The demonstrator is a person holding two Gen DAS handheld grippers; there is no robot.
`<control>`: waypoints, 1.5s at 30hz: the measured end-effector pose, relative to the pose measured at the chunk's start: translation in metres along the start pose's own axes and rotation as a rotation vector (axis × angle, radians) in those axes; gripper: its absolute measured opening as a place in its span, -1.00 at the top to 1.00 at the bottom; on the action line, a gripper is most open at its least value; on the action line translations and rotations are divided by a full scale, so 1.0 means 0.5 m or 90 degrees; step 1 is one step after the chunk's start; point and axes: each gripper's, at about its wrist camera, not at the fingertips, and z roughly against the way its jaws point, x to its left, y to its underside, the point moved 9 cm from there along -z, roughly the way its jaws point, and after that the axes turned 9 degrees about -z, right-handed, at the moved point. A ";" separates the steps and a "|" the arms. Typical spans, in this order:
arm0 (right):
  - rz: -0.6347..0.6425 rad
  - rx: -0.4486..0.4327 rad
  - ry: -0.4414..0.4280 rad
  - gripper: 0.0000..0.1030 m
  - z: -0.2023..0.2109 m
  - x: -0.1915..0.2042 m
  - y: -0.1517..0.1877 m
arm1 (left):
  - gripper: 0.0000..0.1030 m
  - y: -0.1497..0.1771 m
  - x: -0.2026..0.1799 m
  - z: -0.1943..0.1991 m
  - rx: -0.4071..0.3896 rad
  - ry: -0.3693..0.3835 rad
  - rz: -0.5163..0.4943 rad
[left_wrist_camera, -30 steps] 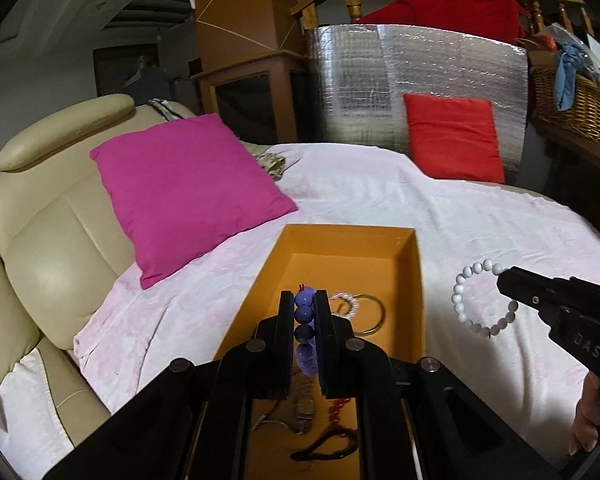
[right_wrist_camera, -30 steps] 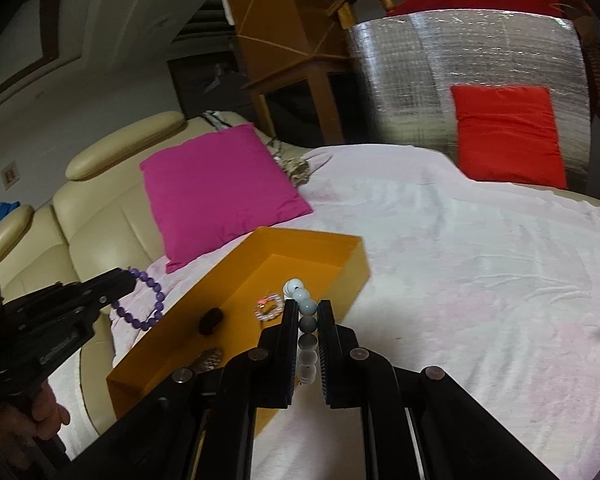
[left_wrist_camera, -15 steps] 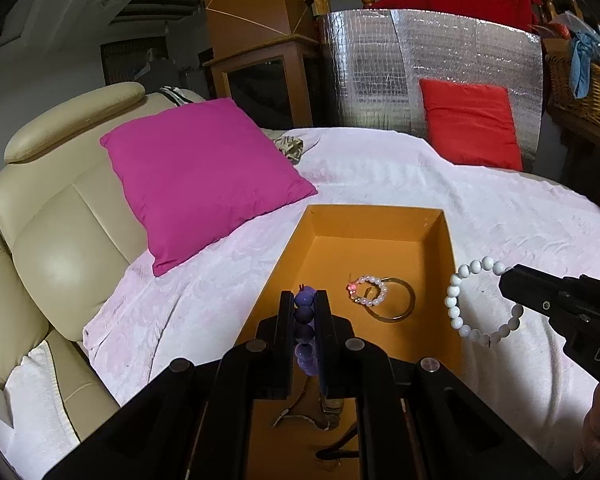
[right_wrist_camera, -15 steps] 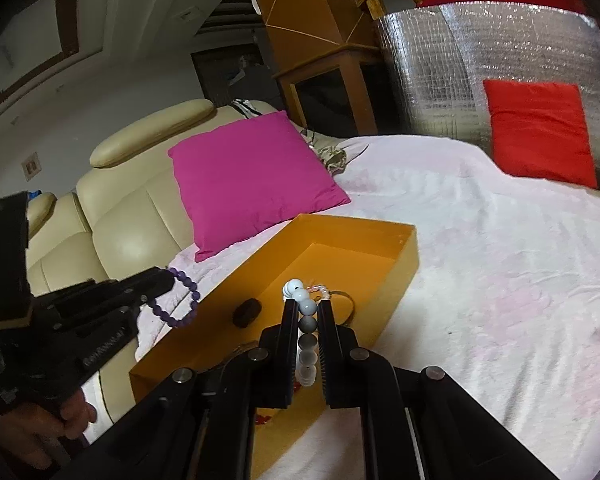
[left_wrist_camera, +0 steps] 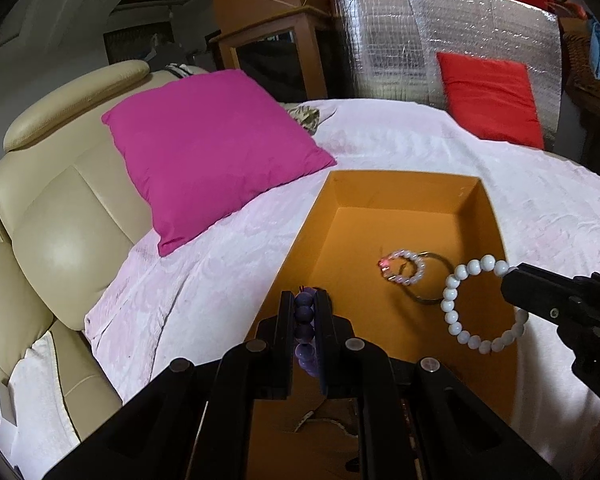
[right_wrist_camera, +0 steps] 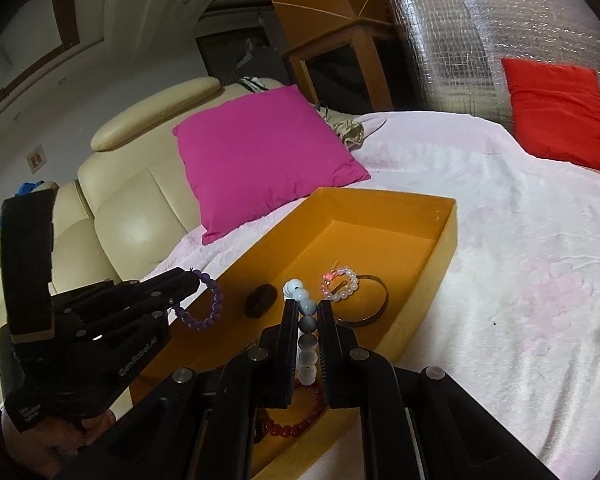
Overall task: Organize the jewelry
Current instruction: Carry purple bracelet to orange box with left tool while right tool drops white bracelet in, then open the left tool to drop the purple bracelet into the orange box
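Observation:
An open orange box (left_wrist_camera: pixel 400 190) lies on the pale pink cloth. My left gripper (left_wrist_camera: pixel 304 300) is shut on a purple bead bracelet (left_wrist_camera: pixel 303 314) and hangs over the box's near left side. From the right, my right gripper (left_wrist_camera: pixel 514 280) is shut on a white bead bracelet (left_wrist_camera: pixel 450 308) that dangles over the box's right wall. The right wrist view shows the white beads (right_wrist_camera: pixel 308 326) pinched in the right gripper (right_wrist_camera: pixel 305 305), and the left gripper (right_wrist_camera: pixel 190 280) with the purple bracelet (right_wrist_camera: pixel 216 300). In the box lie a small pink-white bracelet (right_wrist_camera: pixel 340 284), a metal bangle (right_wrist_camera: pixel 374 312), a black round piece (right_wrist_camera: pixel 262 300) and a red bead bracelet (right_wrist_camera: pixel 288 430).
A magenta pillow (left_wrist_camera: pixel 208 148) leans on the cream sofa (left_wrist_camera: pixel 60 200) left of the box. A red cushion (left_wrist_camera: pixel 492 100) rests against a silver foil panel (left_wrist_camera: pixel 420 40) at the back. The cloth (right_wrist_camera: pixel 520 260) spreads to the right of the box.
Both grippers have come forward and down toward the box, each still holding its bracelet. The white bracelet has shifted from beside the box to over its right wall.

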 end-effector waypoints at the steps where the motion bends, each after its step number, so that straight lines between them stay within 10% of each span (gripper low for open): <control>1: 0.001 0.003 0.002 0.79 -0.006 -0.002 0.002 | 0.81 0.003 0.001 -0.004 0.003 -0.001 0.001; 25: -0.021 0.029 0.065 0.78 -0.081 -0.056 0.010 | 0.79 0.080 0.024 -0.084 0.091 -0.031 -0.011; 32: -0.041 0.024 0.068 0.62 -0.069 -0.069 -0.002 | -0.26 0.073 0.026 -0.071 0.079 -0.070 -0.034; 36: -0.045 0.017 0.074 0.55 -0.046 -0.074 -0.011 | -0.30 0.055 0.031 -0.042 0.066 -0.084 -0.042; 41: -0.051 0.010 0.083 -0.17 0.010 -0.080 -0.011 | -0.48 0.022 0.028 0.026 0.037 -0.067 -0.030; 45: -0.061 0.010 0.118 -0.19 0.076 -0.088 -0.008 | -0.62 -0.008 0.030 0.112 -0.005 -0.094 -0.037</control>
